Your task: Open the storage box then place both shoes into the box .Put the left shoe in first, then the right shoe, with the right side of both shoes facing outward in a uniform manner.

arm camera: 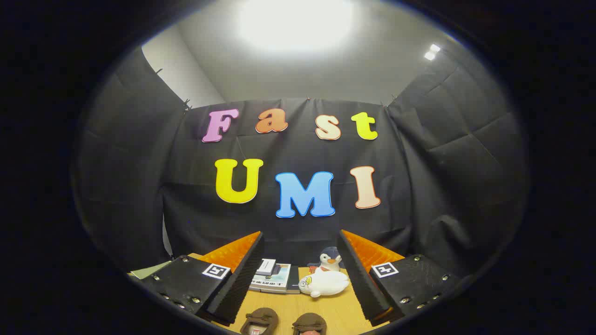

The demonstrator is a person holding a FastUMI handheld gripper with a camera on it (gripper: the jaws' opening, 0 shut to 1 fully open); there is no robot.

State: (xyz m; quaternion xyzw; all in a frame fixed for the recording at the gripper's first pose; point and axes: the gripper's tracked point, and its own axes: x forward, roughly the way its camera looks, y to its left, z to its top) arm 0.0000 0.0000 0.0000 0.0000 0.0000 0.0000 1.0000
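Two brown shoes stand side by side on the wooden table (335, 311), low between my fingers: one shoe (260, 321) on the left and the other shoe (309, 323) on the right, only their upper parts showing. My gripper (300, 274) is open, held above the table and looking toward the back wall, with nothing between its fingers.
Beyond the shoes, a stack of books (272, 277) lies at the back of the table. Beside it a white plush toy (323, 284) lies on the table, and a penguin plush (329, 259) stands just behind it. A green sheet (149, 271) lies at the table's left.
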